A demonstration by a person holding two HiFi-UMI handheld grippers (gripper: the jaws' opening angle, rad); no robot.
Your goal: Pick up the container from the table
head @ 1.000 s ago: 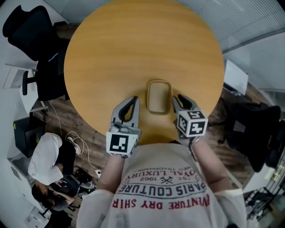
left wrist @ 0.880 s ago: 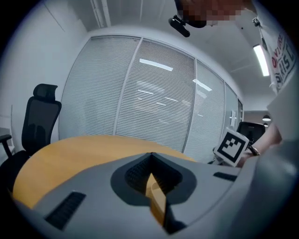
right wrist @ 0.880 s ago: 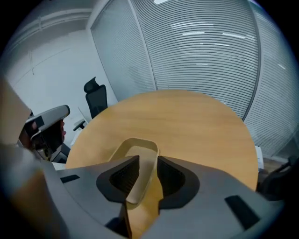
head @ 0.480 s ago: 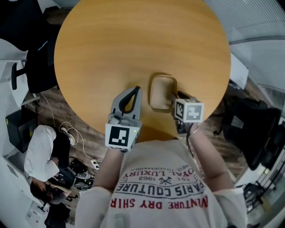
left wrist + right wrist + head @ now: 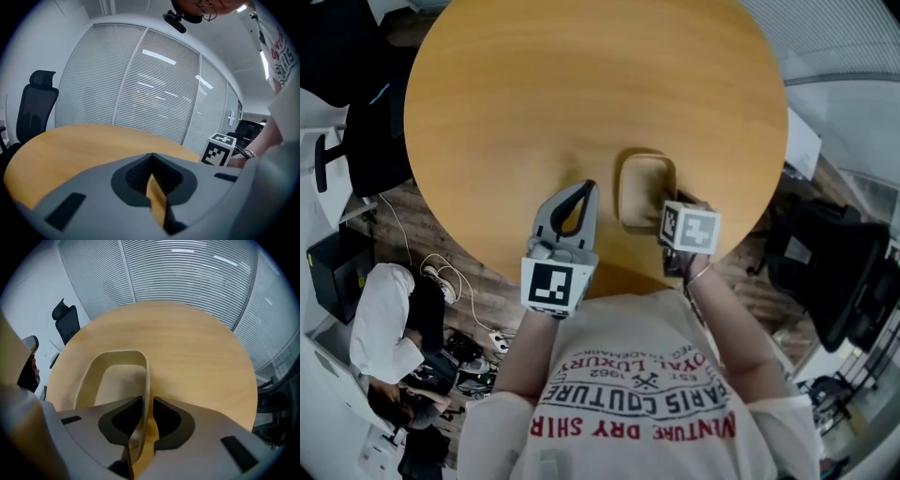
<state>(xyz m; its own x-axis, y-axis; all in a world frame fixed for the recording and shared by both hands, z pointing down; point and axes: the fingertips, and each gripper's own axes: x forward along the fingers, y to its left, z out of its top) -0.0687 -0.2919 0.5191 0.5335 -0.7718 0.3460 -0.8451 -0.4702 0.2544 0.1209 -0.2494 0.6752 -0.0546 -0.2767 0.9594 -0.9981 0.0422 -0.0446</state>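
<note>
Versus one second back: right gripper (image 5: 146, 401) has dropped from beside the container (image 5: 644, 187) to straddle its right wall. Its jaws have just been closing; they stand narrow, not yet pressing. The container is a shallow, smooth, beige rounded rectangle on the round wood-grain desk (image 5: 581, 94). Left gripper (image 5: 586, 187), left of the container, has its jaws together and holds nothing.

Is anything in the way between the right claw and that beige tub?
Nothing visible. The right gripper stands astride the container wall, one jaw inside, one outside; its jaws have just been closing.
</note>
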